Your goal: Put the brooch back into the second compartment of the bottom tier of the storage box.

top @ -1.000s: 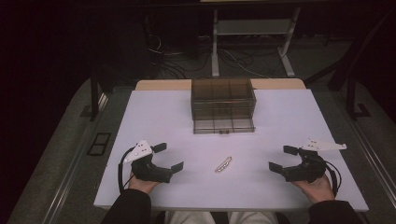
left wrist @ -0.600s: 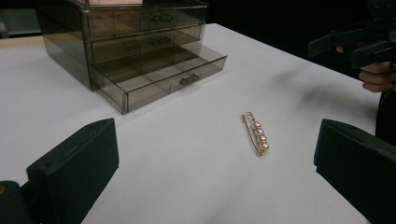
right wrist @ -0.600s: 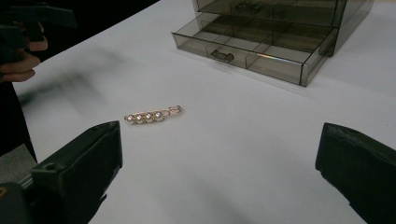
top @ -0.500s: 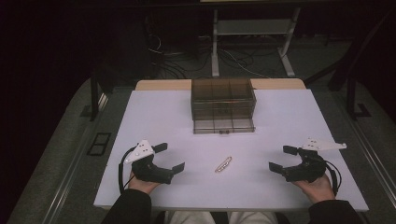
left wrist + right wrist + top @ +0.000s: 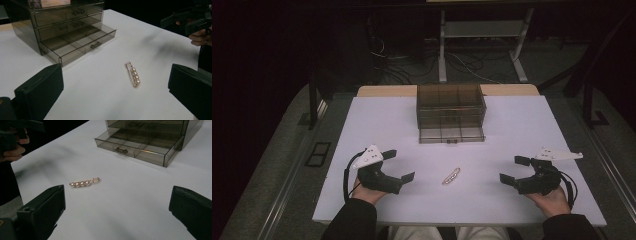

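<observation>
No movt; gold pearl brooch

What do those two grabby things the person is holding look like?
The left gripper and the right gripper are both black, each with two chunky, blocky jaws. Each carries a pale three-cornered plate on top and trails a black cable that loops by the hand. The person wears dark sleeves.

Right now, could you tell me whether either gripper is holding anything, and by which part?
Nothing is held. Both the left gripper and right gripper have open jaws; the pearl brooch lies untouched between them.
</observation>
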`<move>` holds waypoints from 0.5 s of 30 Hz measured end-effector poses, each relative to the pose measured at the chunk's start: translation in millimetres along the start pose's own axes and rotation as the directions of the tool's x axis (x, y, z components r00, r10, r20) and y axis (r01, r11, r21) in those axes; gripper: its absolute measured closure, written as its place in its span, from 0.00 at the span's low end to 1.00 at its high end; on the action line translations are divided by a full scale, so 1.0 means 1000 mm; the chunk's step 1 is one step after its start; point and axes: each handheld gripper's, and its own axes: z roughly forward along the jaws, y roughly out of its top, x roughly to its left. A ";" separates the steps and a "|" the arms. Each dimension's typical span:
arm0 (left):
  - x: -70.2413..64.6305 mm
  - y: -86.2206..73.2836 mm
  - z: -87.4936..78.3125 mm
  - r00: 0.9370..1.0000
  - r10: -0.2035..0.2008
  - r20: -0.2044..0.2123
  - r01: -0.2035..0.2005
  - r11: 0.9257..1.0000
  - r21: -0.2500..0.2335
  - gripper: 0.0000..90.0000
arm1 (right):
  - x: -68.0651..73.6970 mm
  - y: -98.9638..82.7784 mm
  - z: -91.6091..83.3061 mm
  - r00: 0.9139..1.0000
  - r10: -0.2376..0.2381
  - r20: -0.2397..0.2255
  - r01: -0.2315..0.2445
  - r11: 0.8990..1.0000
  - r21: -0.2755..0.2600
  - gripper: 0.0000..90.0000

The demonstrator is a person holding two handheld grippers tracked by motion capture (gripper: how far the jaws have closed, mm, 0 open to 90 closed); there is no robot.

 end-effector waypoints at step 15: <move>-0.005 0.019 0.017 0.999 0.028 0.039 -0.031 0.998 0.063 0.00 | 0.001 0.000 0.001 1.000 -0.006 -0.002 0.006 1.000 0.009 0.00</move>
